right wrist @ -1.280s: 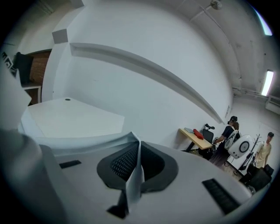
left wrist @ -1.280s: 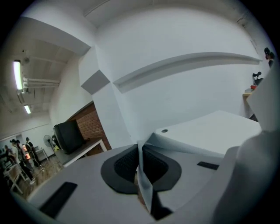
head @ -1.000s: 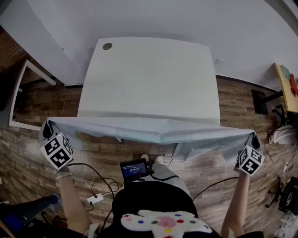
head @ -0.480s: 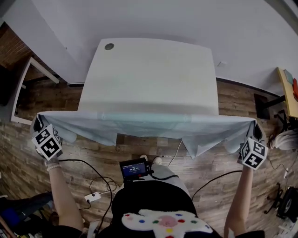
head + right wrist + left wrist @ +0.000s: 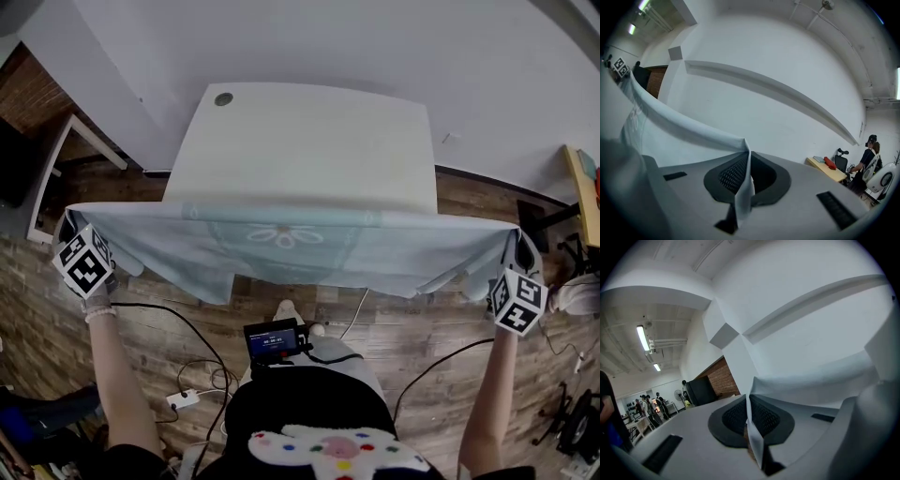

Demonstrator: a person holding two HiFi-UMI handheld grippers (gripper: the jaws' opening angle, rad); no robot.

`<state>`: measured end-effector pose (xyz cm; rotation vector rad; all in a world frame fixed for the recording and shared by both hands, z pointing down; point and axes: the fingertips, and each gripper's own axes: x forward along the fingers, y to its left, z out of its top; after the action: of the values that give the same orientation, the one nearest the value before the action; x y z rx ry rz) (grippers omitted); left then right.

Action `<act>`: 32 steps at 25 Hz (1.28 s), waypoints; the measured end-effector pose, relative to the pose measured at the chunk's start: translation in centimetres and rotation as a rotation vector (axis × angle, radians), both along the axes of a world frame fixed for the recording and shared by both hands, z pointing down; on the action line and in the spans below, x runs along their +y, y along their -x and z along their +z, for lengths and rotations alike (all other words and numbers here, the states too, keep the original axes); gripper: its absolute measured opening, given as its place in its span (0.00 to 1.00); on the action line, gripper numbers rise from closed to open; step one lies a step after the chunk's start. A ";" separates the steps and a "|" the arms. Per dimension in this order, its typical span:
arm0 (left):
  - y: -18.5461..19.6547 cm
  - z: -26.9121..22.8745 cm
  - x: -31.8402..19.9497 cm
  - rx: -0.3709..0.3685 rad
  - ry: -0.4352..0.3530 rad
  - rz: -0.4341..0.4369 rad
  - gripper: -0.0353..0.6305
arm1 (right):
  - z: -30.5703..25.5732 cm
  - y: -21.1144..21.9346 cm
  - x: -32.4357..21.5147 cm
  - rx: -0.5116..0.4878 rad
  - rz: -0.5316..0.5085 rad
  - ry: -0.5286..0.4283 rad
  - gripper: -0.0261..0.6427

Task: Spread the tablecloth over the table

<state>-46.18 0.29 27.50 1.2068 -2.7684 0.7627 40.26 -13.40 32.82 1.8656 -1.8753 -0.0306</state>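
- While both grippers are held up at the near side of the table [image 5: 309, 141], the tablecloth [image 5: 291, 244] hangs in the air, stretched between them from one corner to the other.
- Item, left gripper [image 5: 75, 230]: jaws fully closed on the cloth's left corner. In the left gripper view a thin upright fold of fabric is pinched between the dark ribbed pads [image 5: 733, 418], and more cloth runs off to the right.
- Item, right gripper [image 5: 521, 246]: jaws likewise closed, clamped on the cloth's right corner. In the right gripper view a narrow fold stands between the pads, and the taut edge runs away up and to the left.
- Item, tablecloth: pale blue, with a white flower motif [image 5: 284, 235] at its middle. The held edge is pulled nearly straight from gripper to gripper. The free edge droops in uneven flaps above the wooden floor [image 5: 141, 309].
- Placement: in the head view the held edge overlaps the table's near edge. Whether cloth and table touch there cannot be told. The rest of the white top lies beyond the cloth, uncovered.
- Item, table: white, with a small round cap [image 5: 223, 98] near its far left corner.
- Sundry: cables [image 5: 187, 347] trail on the floor beside the person.
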 end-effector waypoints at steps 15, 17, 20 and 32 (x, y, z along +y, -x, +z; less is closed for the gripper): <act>2.7 -1.5 -11.0 -0.119 0.039 0.069 0.08 | -0.8 2.3 -7.0 0.026 -0.026 0.004 0.09; 3.1 -1.1 -13.4 -0.122 0.066 0.087 0.08 | -0.4 2.6 -8.9 0.028 -0.019 0.027 0.09; 3.9 0.3 -16.3 -0.113 0.102 0.104 0.08 | 0.7 3.3 -11.3 0.036 -0.012 0.055 0.09; 5.4 7.3 -27.5 -0.071 0.265 0.182 0.08 | 7.0 4.8 -19.7 0.067 0.033 0.200 0.09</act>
<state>-51.60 -27.19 34.76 1.4111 -2.5265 1.1658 35.49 -33.11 39.82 1.7376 -1.7348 0.1012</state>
